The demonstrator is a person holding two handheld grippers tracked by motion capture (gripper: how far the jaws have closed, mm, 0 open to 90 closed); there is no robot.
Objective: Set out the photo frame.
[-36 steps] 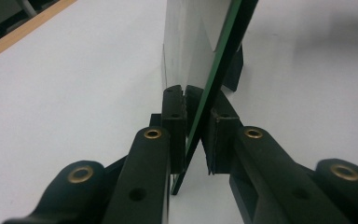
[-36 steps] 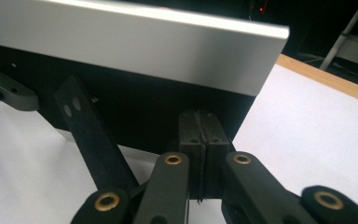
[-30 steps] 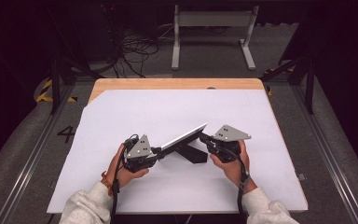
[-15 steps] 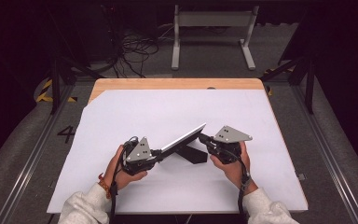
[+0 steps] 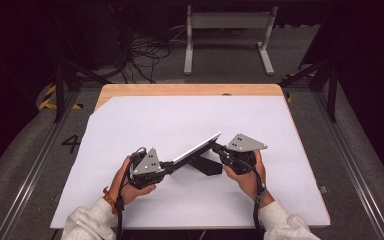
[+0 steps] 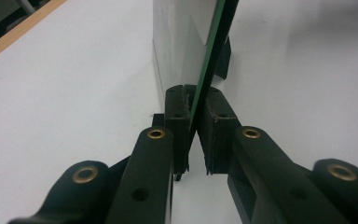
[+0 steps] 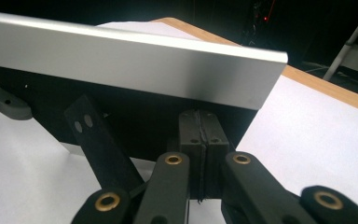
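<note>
A flat panel [image 5: 194,149] with a silver rim [image 7: 135,65], a black back and a black prop leg [image 7: 98,140] stands tilted above the white sheet, low at the left and high at the right. My left gripper [image 5: 168,164] is shut on its lower left edge. In the left gripper view the pads [image 6: 177,109] pinch the thin green-edged panel [image 6: 212,51]. My right gripper [image 5: 216,148] is at the panel's raised right end. Its jaws [image 7: 200,119] are shut against the black back, and I see nothing between the pads.
A white sheet [image 5: 180,115] covers most of the wooden table [image 5: 190,90]. A dark shadow or base [image 5: 207,166] lies under the panel. Behind the table a metal frame [image 5: 227,30] and cables [image 5: 145,50] lie on the floor.
</note>
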